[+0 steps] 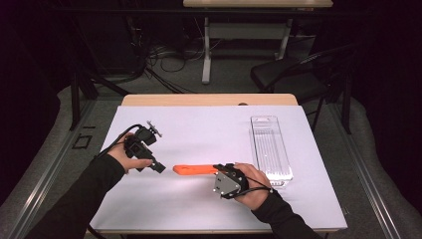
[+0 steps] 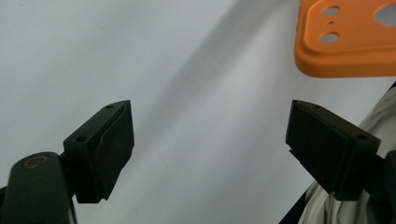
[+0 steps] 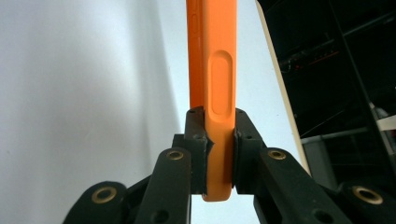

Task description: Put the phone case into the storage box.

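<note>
Orange phone case [image 1: 195, 170] — held edge-on at one end by the right gripper [image 1: 217, 170], near the middle of the table [image 1: 199, 134], slightly toward the person's side. In the high view it extends leftward from the jaws, roughly level above the white surface; whether its far end touches the table cannot be told. In the right gripper view the case [image 3: 212, 70] runs straight up from the jaws, which are clamped on its two faces, with a long oval side-button recess just above the pads [image 3: 198, 140]. In the left gripper view the camera-cutout corner of the case [image 2: 348, 42] shows at upper right, with round holes in it.

Left gripper [image 1: 160, 168] — jaws spread wide, nothing between them. In its own view the two pads stand well apart over bare white table, the gripper [image 2: 210, 140] aimed toward the free end of the case, near it but not touching. The left hand [image 1: 124, 158] holds it, cable trailing back along the sleeve.

Right hand [image 1: 251, 189] wraps the right gripper body, grey plate facing up.

Clear plastic tray [image 1: 270, 149] — lies lengthwise on the right part of the table, just beyond the right hand, apart from the case.
</note>
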Tool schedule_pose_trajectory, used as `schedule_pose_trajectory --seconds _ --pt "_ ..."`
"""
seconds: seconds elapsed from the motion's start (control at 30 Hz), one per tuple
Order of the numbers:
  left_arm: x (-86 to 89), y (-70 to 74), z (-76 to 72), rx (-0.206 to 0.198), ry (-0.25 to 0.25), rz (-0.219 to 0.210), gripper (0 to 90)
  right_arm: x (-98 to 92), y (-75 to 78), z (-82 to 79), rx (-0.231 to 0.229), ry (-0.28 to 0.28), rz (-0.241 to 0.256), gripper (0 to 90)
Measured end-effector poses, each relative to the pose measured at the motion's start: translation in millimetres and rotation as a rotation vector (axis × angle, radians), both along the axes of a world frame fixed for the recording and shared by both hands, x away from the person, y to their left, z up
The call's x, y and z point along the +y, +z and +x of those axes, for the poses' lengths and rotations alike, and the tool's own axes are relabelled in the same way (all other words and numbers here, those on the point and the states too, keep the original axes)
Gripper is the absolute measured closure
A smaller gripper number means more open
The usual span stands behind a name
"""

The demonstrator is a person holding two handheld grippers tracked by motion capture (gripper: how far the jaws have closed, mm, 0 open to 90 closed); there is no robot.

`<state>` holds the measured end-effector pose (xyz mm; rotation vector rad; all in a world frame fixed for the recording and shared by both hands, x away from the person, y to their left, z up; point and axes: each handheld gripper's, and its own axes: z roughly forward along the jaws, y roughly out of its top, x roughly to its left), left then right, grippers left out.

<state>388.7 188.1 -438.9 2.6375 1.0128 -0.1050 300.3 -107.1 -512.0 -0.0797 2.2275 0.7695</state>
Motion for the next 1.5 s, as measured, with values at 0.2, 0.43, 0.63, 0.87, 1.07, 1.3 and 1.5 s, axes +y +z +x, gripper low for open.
schedule_pose_trajectory --seconds 0.2,0.43,0.63,0.87,1.07,1.3,1.5 --pt "2.3 1.3 0.5 -0.024 0.004 -0.016 15.7 -3.2 3.7 4.7 0.101 -0.037 0.116 80.4" --pt "3.5 0.4 0.4 -0.04 0.008 -0.033 16.0 -7.9 9.4 10.3 0.208 -0.057 0.225 80.4" --pt "2.8 0.3 0.4 -0.05 0.018 -0.065 17.4 -10.0 11.8 15.0 0.303 -0.081 0.314 80.4" --pt "2.3 -0.5 -0.8 -0.072 0.028 -0.097 19.8 -12.0 12.8 20.0 0.411 -0.092 0.428 80.4" --pt "1.7 -1.3 -1.8 -0.087 0.038 -0.147 21.0 -13.3 9.3 22.2 0.482 -0.105 0.506 80.4" --pt "-2.3 -0.7 -4.4 -0.122 0.025 -0.185 23.1 -15.0 6.3 24.8 0.534 -0.124 0.582 80.3" --pt "-6.4 -1.5 -8.3 -0.15 0.015 -0.239 24.8 -15.7 5.7 25.8 0.557 -0.135 0.635 80.4"
